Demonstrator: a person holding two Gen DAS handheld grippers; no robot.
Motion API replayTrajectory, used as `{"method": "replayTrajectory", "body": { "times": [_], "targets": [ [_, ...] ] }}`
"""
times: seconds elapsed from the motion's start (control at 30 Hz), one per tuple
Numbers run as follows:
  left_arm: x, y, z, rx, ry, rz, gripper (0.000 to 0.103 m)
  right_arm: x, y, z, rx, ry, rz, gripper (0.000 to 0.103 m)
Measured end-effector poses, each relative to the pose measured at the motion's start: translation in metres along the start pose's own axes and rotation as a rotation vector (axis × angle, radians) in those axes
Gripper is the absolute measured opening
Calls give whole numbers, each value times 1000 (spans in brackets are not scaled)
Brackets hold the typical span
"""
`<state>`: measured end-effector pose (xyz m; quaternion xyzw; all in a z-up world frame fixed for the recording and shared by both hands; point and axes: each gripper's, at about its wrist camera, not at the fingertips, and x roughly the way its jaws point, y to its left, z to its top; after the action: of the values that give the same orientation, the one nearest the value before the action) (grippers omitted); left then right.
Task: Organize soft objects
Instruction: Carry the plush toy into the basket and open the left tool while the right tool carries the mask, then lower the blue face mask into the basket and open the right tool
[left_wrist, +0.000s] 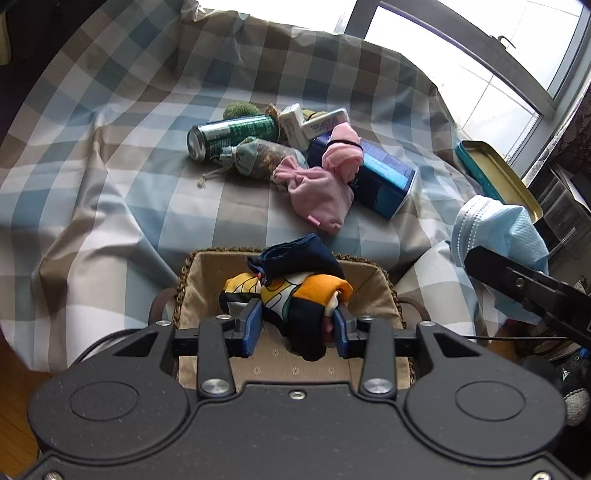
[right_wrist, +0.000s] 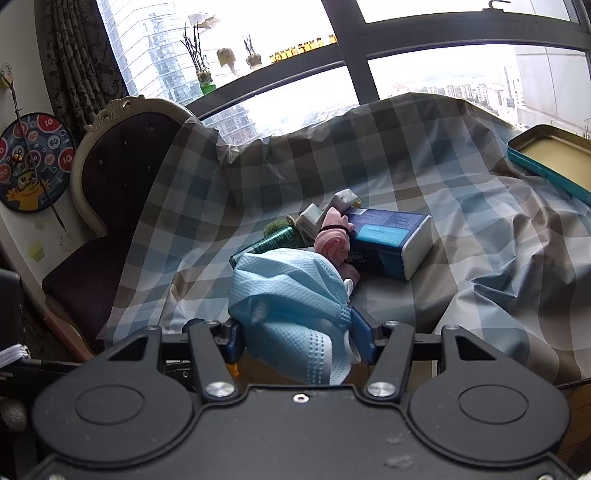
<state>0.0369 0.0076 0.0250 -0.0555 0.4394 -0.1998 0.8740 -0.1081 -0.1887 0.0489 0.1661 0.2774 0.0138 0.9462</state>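
Observation:
My left gripper (left_wrist: 298, 325) is shut on a rolled orange, yellow and navy cloth (left_wrist: 295, 295) and holds it over a woven basket with a beige liner (left_wrist: 207, 280). A dark navy cloth (left_wrist: 295, 254) lies on top of it at the basket's far rim. My right gripper (right_wrist: 297, 338) is shut on a light blue face mask (right_wrist: 291, 295), which also shows at the right of the left wrist view (left_wrist: 498, 229). On the checked cloth (left_wrist: 110, 166) beyond lie a pink pouch (left_wrist: 317, 192), a rolled pink sock (left_wrist: 341, 153) and a drawstring sachet (left_wrist: 258, 157).
A green can (left_wrist: 232, 134), a blue tissue pack (left_wrist: 384, 177), small white boxes (left_wrist: 317, 122) and a green scrubby ball (left_wrist: 242, 109) sit in the pile. A teal tin lid (left_wrist: 495, 173) lies at the right. A dark chair (right_wrist: 110, 206) stands left, window behind.

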Motion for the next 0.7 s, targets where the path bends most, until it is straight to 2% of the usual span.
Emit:
{"method": "replayTrajectory", "body": {
  "times": [0.07, 0.4, 0.53, 0.7],
  "targets": [
    [5, 2, -6, -12, 17, 12, 37, 0, 0, -6, -3, 25, -1, 56],
    [12, 6, -16, -35, 13, 126, 38, 19, -6, -26, 4, 159, -42, 56],
    [14, 8, -20, -46, 8, 160, 50, 25, -7, -29, -2, 187, -63, 56],
    [13, 5, -27, -28, -9, 212, 59, 30, -4, -30, -23, 209, -88, 57]
  ]
}}
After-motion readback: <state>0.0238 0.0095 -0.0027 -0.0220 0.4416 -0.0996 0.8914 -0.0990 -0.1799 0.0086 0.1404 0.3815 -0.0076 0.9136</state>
